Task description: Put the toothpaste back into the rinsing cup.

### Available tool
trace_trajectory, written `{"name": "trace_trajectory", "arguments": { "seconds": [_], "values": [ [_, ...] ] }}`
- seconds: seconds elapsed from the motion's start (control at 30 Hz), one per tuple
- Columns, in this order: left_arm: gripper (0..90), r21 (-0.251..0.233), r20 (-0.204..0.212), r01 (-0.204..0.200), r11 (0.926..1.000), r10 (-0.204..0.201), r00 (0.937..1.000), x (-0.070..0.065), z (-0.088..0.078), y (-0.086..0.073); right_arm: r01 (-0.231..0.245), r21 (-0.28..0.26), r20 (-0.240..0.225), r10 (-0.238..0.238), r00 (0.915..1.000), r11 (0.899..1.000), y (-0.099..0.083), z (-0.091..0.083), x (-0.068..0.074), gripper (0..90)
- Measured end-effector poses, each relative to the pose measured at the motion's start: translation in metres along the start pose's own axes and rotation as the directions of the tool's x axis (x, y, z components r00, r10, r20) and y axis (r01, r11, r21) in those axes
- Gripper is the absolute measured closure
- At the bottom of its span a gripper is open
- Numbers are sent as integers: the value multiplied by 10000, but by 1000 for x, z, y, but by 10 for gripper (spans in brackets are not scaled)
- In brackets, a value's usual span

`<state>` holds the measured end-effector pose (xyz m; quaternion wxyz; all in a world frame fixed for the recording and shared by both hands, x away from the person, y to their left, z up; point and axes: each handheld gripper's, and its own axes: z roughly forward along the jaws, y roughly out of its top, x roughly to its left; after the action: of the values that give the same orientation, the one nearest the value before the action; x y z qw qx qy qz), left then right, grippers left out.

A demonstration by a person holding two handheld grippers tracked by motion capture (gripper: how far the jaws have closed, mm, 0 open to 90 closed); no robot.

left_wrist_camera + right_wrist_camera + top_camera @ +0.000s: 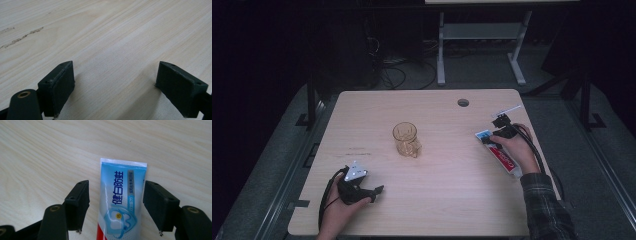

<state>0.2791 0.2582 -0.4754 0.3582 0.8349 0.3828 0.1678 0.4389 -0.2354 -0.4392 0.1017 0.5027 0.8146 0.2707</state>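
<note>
A toothpaste tube with a blue flat end and a red body lies near the table's right edge. In the right gripper view the tube runs straight between the jaws of my right gripper, flat end pointing away. Its right edge sits against the right pad, and bare wood shows between it and the left pad. My right gripper is open, low over the tube's blue end. Near the front left, my left gripper rests open, and bare tabletop lies between its jaws.
A clear amber-tinted glass mug stands upright at the middle of the wooden table. A round cable hole is at the back right. Beyond the table stand a white desk frame and loose cables on a dark floor.
</note>
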Motion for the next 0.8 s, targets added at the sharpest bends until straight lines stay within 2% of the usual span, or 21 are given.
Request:
{"name": "trace_trajectory", "arguments": {
  "seconds": [0.37,0.47,0.63,0.8],
  "values": [
    [140,0,1,-7,10000,7,10000,0,0,0,125,550,281,-140,9995,9984,-1,16,0,364],
    [140,-1,3,-5,10000,5,10000,0,0,0,120,637,312,-140,9994,9979,-2,17,0,366],
    [140,1,0,-7,10000,7,10000,0,0,0,399,690,445,-430,9981,9968,-2,18,0,392],
    [140,5,3,-20,10000,20,10000,0,0,0,519,773,567,-564,9968,9957,-2,18,2,373]
  ]
}}
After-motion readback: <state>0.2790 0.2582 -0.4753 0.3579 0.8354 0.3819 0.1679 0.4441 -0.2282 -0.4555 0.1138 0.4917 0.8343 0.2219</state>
